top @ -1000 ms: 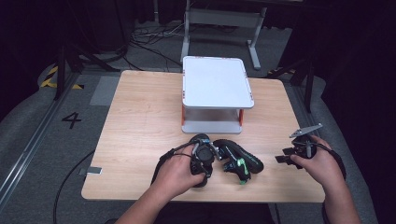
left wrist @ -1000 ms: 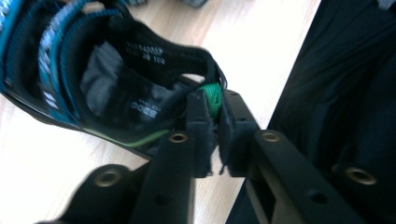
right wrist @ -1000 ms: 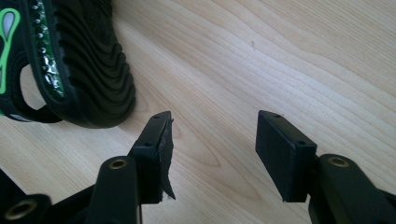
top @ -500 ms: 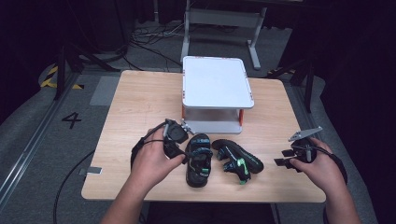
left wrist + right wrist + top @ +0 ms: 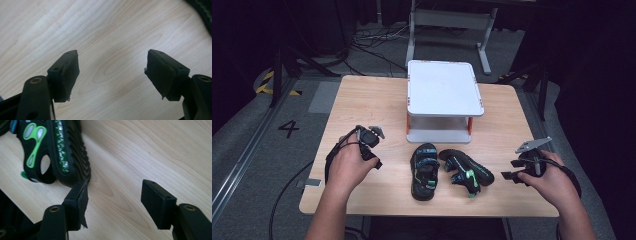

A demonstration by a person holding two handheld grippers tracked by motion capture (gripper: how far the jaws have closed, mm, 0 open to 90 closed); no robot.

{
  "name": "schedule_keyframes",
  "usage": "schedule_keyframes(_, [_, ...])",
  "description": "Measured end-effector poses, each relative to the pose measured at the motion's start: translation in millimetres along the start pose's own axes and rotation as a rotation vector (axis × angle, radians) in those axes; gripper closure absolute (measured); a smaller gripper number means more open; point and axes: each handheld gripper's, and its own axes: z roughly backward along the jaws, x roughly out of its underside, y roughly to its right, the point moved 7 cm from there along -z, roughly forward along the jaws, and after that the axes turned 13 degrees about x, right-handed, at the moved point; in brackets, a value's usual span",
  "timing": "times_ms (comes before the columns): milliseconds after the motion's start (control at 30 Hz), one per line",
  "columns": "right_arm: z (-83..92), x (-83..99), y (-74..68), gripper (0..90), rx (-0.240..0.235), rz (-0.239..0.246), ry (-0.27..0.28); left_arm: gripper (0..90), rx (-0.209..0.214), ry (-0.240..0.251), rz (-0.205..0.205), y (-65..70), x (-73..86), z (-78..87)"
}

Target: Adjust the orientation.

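Observation:
Two black sandals lie near the front of the wooden table (image 5: pixel 362 100). The left sandal (image 5: pixel 424 171) rests flat on its sole, and the right sandal (image 5: pixel 466 172) with green trim is tipped on its side. My left gripper (image 5: pixel 373 150) hovers to the left of them, apart from both; its jaws have just been opening and stand open over bare wood (image 5: pixel 111 72). My right gripper (image 5: pixel 511 170) sits to the right of the tipped sandal (image 5: pixel 62 152). Its jaws have also just been opening, and nothing is between them (image 5: pixel 115 200). The left pad (image 5: pixel 80 202) is close to the ribbed sole.
A white two-level stand (image 5: pixel 443 90) with orange posts occupies the middle back of the table, just behind the sandals. A dark sandal edge (image 5: pixel 203 10) shows in the top right corner of the left gripper view. Cables and a metal frame (image 5: pixel 447 20) lie on the floor beyond.
My left hand has let go of the flat sandal and moved left across the table, its jaws opening. The right hand has stayed about where it was.

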Motion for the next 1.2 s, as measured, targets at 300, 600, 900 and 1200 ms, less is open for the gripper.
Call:
schedule_keyframes(300, [4.0, -7.4, -42.0, 44.7, -0.075, 0.057, -0.071, 28.2, 0.017, -0.025, 0.030, -4.0, 7.8, -9.2])
schedule_keyframes(600, [10.5, -11.8, -80.8, 52.3, -0.132, 0.130, -0.110, 29.4, 0.022, -0.027, 0.018, -1.6, 6.6, -11.2])
schedule_keyframes(900, [-18.1, -7.0, -103.2, 51.6, -0.154, 0.198, -0.192, 29.9, 0.045, -0.032, -0.009, 4.3, 2.9, -15.1])
schedule_keyframes(1200, [-37.3, -6.7, -106.5, 66.4, -0.133, 0.230, -0.211, 30.3, 0.050, -0.031, -0.020, 7.7, 1.1, -17.3])
